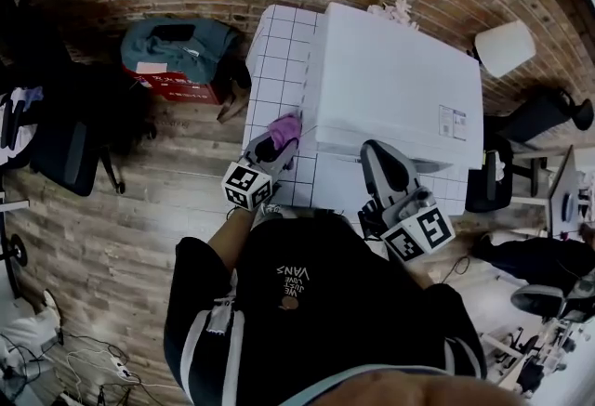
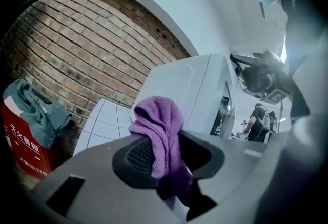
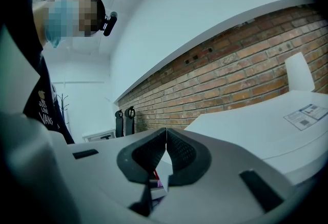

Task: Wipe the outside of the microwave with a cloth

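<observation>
Now left gripper (image 2: pixel 166 154) clamps purple cloth (image 2: pixel 156 120), perhaps touching microwave (image 1: pixel 390 88).

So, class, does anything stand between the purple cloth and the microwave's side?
Nothing visible does. The left gripper is shut on the purple cloth, which sits right beside the microwave side wall, above the bare tiled tabletop. Whether it touches can't be judged.
</observation>
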